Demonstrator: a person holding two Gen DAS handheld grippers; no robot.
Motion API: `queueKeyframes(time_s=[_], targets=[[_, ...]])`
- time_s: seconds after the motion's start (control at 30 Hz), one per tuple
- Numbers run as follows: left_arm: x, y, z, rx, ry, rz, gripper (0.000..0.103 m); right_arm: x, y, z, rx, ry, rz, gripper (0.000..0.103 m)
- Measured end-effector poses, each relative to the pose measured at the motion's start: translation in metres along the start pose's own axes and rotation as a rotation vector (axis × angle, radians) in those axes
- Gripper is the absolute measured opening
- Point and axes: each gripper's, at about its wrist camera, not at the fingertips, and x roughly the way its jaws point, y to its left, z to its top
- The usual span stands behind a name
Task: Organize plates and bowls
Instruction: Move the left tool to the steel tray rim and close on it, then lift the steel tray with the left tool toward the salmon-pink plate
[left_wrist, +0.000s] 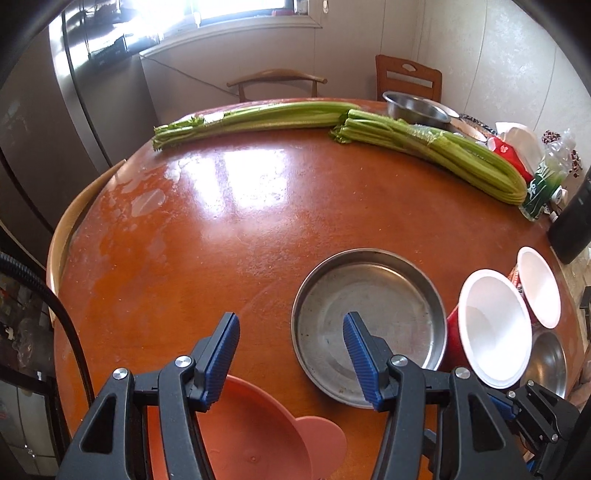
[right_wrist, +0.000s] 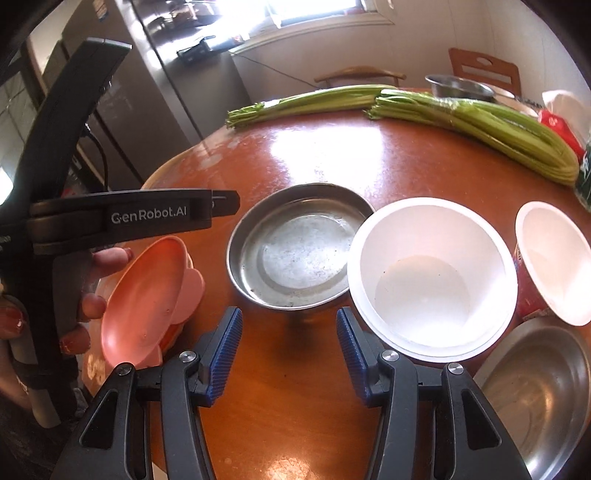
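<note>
My left gripper (left_wrist: 290, 356) hangs over the round bench (left_wrist: 229, 236), jaws parted and empty. The steel plate (left_wrist: 369, 325) lies just beyond its right finger, the pink plate (left_wrist: 255, 435) under its left one. My right gripper (right_wrist: 288, 354) is likewise apart and empty, the white bowl (right_wrist: 432, 277) beside its right finger, the steel plate just ahead.

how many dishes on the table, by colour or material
steel: 3 – flat pan, near bowl, far bowl
white-lined cups: 2 – large, small
pink dish: 1
total: 6
</note>
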Motion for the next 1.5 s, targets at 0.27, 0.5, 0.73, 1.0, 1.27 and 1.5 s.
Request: queueKeyframes(time_s=[0.27,0.5,0.73,1.0,1.27,1.5], targets=[[0.022,0.003,0.000,0.008,0.028,-0.009,0.058,0.016,-0.019,0.013,0.070,-0.004,-0.078,0.054],[0.039,0.000,0.002,0.016,0.058,-0.031,0.058,0.029,-0.014,0.020,0.043,0.002,-0.145,0.055],[0.055,0.004,0.000,0.004,0.091,-0.063,0.058,0.047,-0.010,0.019,0.027,0.025,-0.161,0.055],[0.062,0.000,-0.001,0.010,0.113,-0.126,0.053,0.050,-0.003,0.021,0.013,0.011,-0.155,0.056],[0.057,0.011,0.000,-0.021,0.085,-0.141,0.047,0.051,0.000,0.024,0.009,0.004,-0.135,0.056],[0.039,0.015,-0.001,-0.026,0.038,-0.112,0.047,0.039,0.009,0.029,0.009,-0.036,-0.099,0.056]])
